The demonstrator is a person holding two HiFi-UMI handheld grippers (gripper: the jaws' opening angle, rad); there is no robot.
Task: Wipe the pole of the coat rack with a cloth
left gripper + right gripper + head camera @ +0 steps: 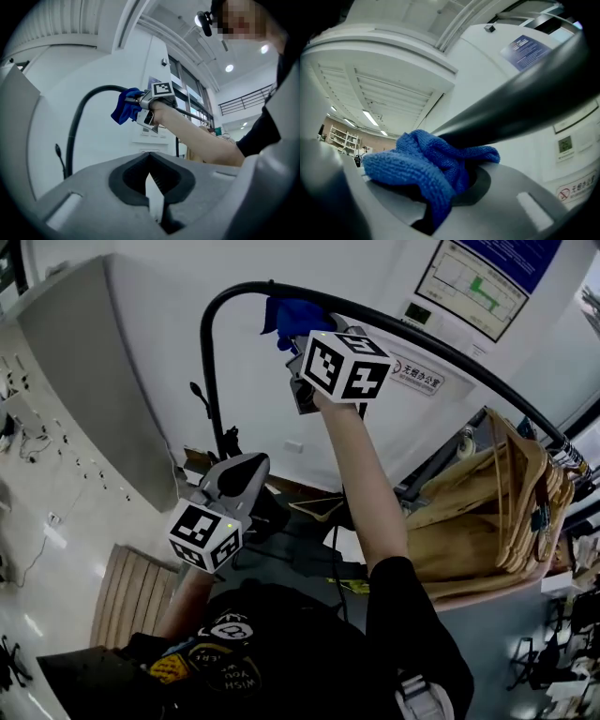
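The coat rack's black pole rises at the left, bends at the top and runs down to the right. At that top bend my right gripper is raised high and shut on a blue cloth, which is pressed against the pole. In the right gripper view the cloth bunches between the jaws, right under the pole. My left gripper is held low near the upright, apart from it, shut and holding nothing. Its own view shows the cloth and the pole far ahead.
Beige garments on hangers crowd the right end of the pole. A grey cabinet stands at the left, with a wooden slatted board on the floor. Posters hang on the white wall behind.
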